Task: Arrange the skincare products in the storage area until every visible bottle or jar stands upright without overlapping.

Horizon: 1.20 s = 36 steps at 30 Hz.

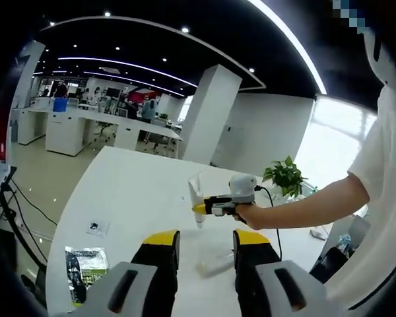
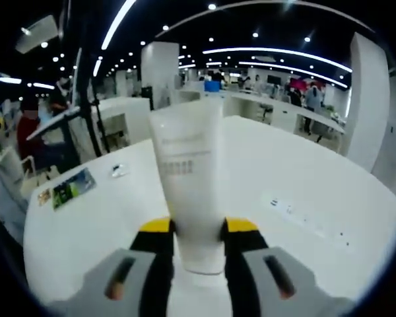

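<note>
Right gripper view: our right gripper (image 2: pixel 198 232) squeezes white tube (image 2: pixel 188 178) between yellow-tipped jaws, tube in frame middle, cap end down near jaws.

Left gripper view: our left gripper (image 1: pixel 204 243) jaws apart, holding nothing. Clear small bottle (image 1: pixel 215 265) lies flat on white table (image 1: pixel 138 191), bottom middle between jaws. Tube stands at frame middle, held.

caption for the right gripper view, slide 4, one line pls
Right gripper clamps a white squeeze tube upright, cap end down between its jaws, above the white table in an open-plan office.
</note>
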Tool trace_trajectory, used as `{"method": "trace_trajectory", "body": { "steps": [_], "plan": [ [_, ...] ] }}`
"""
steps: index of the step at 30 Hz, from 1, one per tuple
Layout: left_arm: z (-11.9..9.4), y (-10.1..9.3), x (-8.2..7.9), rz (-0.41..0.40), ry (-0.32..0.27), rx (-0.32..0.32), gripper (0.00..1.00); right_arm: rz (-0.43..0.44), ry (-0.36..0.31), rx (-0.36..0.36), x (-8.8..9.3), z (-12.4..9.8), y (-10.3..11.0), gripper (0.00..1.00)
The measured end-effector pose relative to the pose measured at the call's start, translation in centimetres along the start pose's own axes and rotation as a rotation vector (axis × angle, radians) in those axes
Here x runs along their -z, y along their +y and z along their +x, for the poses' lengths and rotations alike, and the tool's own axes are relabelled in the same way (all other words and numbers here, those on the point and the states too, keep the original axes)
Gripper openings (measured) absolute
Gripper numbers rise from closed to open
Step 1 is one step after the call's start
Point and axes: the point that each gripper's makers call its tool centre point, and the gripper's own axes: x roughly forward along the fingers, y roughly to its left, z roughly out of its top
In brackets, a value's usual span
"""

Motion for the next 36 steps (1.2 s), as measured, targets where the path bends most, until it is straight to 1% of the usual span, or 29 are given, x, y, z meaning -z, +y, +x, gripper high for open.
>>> {"method": "trace_trajectory", "body": {
  "steps": [4, 7, 9, 14, 21, 22, 24, 26, 28, 30, 34, 36],
  "plan": [
    [0.1, 0.1, -0.2, 0.011, -0.006, -0.009, 0.32, -0.026, 0.019, -0.022, 1.1, 0.2, 0.1, 0.26],
    [0.1, 0.1, -0.2, 0.009, -0.008, -0.012, 0.32, -0.023, 0.025, -0.022, 1.5, 0.4, -0.1, 0.26],
    [0.2, 0.2, 0.1, 0.000, -0.004, -0.021, 0.32, -0.018, 0.024, -0.023, 1.4, 0.5, -0.1, 0.26],
    [0.2, 0.2, 0.0, 0.000, -0.003, -0.028, 0.32, -0.031, 0.027, -0.034, 1.6, 1.1, 0.2, 0.26],
    [0.2, 0.5, 0.2, -0.007, 0.002, -0.043, 0.31, -0.051, 0.007, -0.061, 1.4, 1.4, 0.3, 0.26],
    [0.2, 0.4, 0.2, -0.007, 0.003, -0.045, 0.31, -0.045, 0.005, -0.059, 1.4, 1.4, 0.2, 0.26],
    [0.3, 0.4, 0.2, -0.007, 0.002, -0.045, 0.31, -0.008, -0.005, -0.039, 1.5, 1.1, -0.2, 0.26],
    [0.4, 0.3, 0.3, -0.008, 0.004, -0.044, 0.31, 0.096, -0.041, -0.021, 1.6, 0.6, -0.6, 0.26],
    [0.5, 0.2, 0.4, -0.005, 0.007, -0.044, 0.31, 0.113, -0.074, 0.008, 1.6, 0.2, -1.1, 0.26],
    [0.7, 0.1, 0.4, -0.003, 0.008, -0.044, 0.31, 0.135, -0.105, 0.028, 2.0, -0.4, -1.4, 0.26],
    [0.9, -0.3, 0.5, 0.000, 0.014, -0.040, 0.31, 0.153, -0.147, 0.043, 2.3, -1.4, -1.2, 0.26],
    [0.9, -0.5, 0.6, 0.004, 0.017, -0.039, 0.31, 0.159, -0.161, 0.057, 2.5, -1.7, -1.7, 0.26]
  ]
}}
